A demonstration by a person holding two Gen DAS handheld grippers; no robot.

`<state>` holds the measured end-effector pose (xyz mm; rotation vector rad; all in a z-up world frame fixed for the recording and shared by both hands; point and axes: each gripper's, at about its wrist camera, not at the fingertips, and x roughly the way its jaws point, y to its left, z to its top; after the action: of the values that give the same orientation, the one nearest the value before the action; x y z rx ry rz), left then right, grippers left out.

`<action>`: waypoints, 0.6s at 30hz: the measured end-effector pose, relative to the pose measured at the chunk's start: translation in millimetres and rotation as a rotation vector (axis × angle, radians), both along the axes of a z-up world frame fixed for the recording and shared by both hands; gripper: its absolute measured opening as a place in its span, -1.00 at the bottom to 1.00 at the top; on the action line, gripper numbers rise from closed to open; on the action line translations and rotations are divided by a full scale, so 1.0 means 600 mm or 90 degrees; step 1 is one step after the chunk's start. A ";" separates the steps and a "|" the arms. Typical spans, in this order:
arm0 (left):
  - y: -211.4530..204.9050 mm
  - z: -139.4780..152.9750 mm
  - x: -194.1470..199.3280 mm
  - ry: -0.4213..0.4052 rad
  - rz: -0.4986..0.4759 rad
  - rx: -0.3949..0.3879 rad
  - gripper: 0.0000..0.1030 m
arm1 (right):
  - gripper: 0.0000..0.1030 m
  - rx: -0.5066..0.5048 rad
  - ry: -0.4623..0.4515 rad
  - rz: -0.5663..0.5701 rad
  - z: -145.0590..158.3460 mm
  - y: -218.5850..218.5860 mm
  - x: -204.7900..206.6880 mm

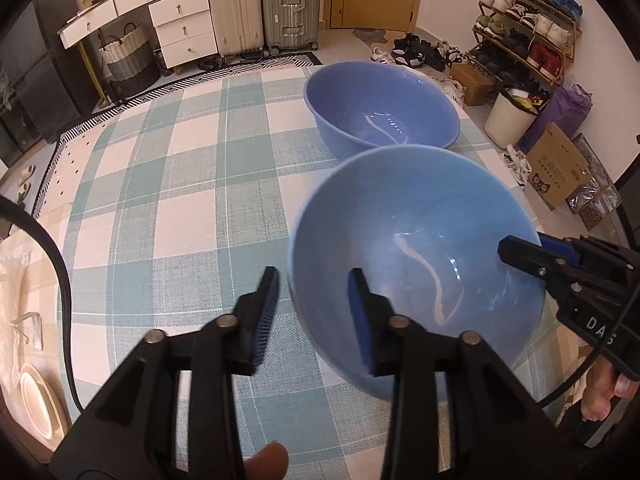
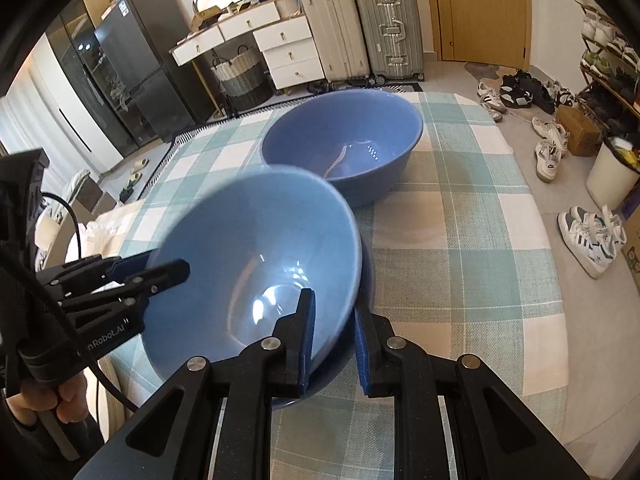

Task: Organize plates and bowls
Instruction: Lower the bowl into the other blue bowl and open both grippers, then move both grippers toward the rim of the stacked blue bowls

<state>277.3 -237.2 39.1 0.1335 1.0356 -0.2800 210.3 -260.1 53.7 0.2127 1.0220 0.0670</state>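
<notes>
Two blue bowls stand on the checked tablecloth (image 1: 168, 200). The far bowl (image 1: 380, 112) (image 2: 344, 140) sits upright near the back edge. The near bowl (image 1: 412, 248) (image 2: 248, 256) is tilted, just in front of the far one. My right gripper (image 2: 334, 340) (image 1: 532, 246) is shut on the near bowl's right rim, one pad inside and one outside. My left gripper (image 1: 316, 300) (image 2: 160, 270) straddles the left rim. It is open: its outer pad stands clear of the wall and its inner finger is over the bowl's inside.
A cream plate (image 1: 36, 400) and a white plastic bag (image 1: 16, 280) lie off the table's left side. Suitcases (image 2: 360, 24), a drawer unit, a shoe rack (image 1: 524, 28), loose shoes and a white bin (image 1: 508, 120) surround the table on the floor.
</notes>
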 end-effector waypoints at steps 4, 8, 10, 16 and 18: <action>0.007 0.010 0.001 -0.006 0.002 -0.010 0.31 | -0.27 -0.013 -0.012 -0.012 0.013 -0.006 -0.005; 0.013 0.020 0.002 -0.008 0.003 -0.020 0.47 | 0.02 -0.009 -0.029 -0.020 0.027 -0.018 -0.013; 0.015 0.024 0.003 -0.007 0.002 -0.027 0.49 | 0.16 -0.005 -0.031 -0.021 0.031 -0.023 -0.016; 0.019 0.032 0.005 -0.007 0.002 -0.039 0.77 | 0.55 0.008 -0.041 -0.010 0.041 -0.031 -0.022; 0.022 0.033 0.007 -0.009 0.001 -0.044 0.95 | 0.65 0.008 -0.046 -0.007 0.046 -0.032 -0.023</action>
<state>281.6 -224.2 58.9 0.0716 1.0106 -0.3126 196.8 -279.1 81.2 0.2257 0.9491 0.0699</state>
